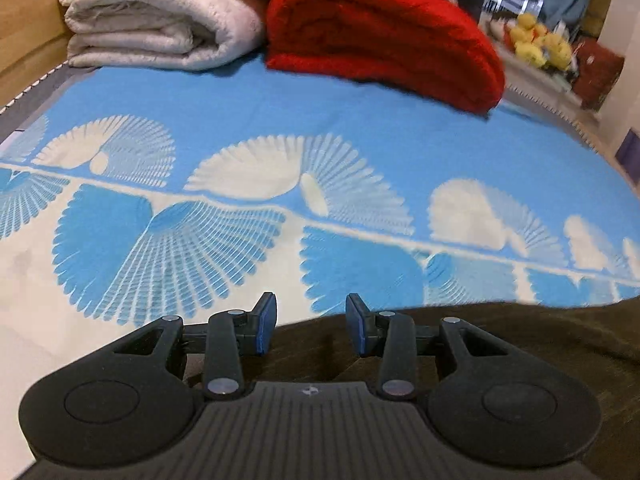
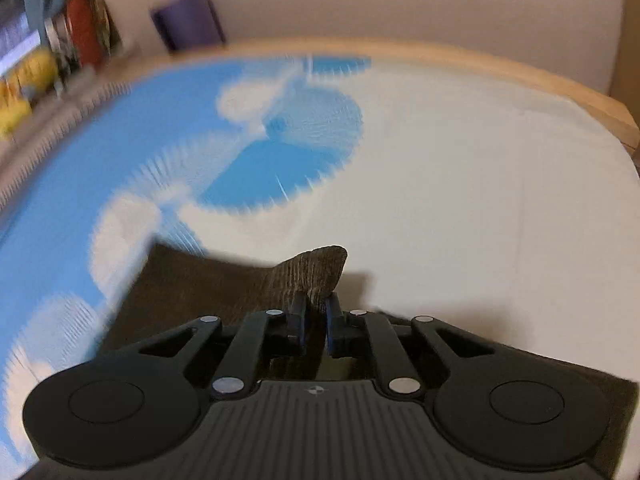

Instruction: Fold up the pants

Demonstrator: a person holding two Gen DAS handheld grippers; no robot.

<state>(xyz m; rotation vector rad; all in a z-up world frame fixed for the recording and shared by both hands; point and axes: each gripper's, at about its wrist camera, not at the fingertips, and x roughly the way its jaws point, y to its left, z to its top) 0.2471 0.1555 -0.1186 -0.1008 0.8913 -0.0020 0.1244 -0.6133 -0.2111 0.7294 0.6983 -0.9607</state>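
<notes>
The dark brown corduroy pants lie on the bed's blue-and-white fan-patterned blanket. The right gripper pinches a raised corner of them; the left gripper hangs half-open above the fabric, gripping nothing.

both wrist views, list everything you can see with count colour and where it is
pants: one, dark brown, on the bedspread; a corner pinched by the right gripper
bedspread: one, blue and white fan pattern, covering the bed
folded blanket: one, cream, far left on the bed
red blanket: one, folded, beside the cream one
yellow items: several, blurred, on a surface beyond the bed
left gripper: black, blue pads, open over the pants' edge
right gripper: black, shut on the pants
</notes>
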